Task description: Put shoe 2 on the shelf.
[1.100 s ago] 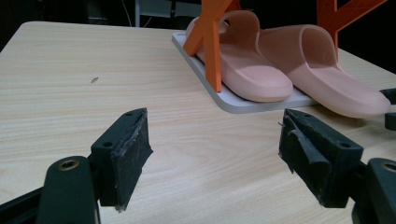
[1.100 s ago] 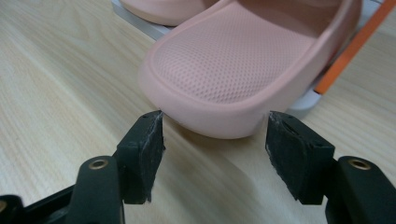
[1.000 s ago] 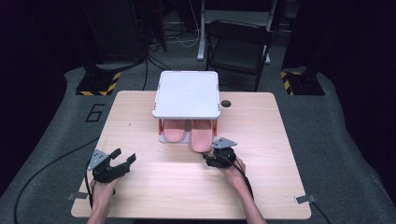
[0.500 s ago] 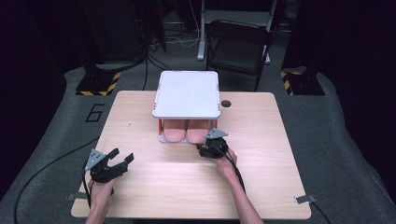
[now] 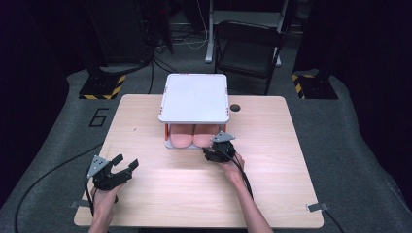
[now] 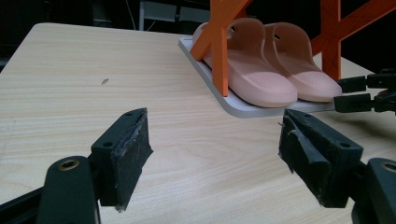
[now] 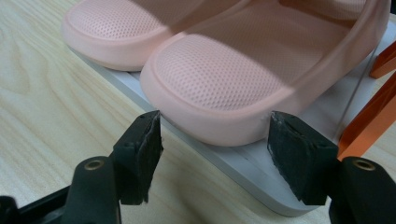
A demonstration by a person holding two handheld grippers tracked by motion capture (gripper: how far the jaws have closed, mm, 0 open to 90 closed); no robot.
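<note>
A pair of pink slippers (image 5: 192, 138) lies on the lower shelf of a small rack with orange legs (image 6: 220, 42) and a white top (image 5: 195, 97). My right gripper (image 5: 214, 150) is open at the shelf's front right, its jaws on either side of the right slipper's heel (image 7: 219, 88), a little short of it. In the left gripper view both slippers (image 6: 266, 65) lie side by side on the grey base plate (image 6: 243, 108). My left gripper (image 5: 125, 168) is open over bare wood near the table's front left, nothing between its pads (image 6: 126, 154).
The wooden table (image 5: 272, 184) has a round cable hole (image 5: 235, 107) behind the rack at its right. A black folding chair (image 5: 248, 48) stands beyond the far edge. Cables trail from both grippers off the front edge.
My right gripper has moved forward and left to the front of the shelf, up to the right slipper. My left gripper has shifted only slightly.
</note>
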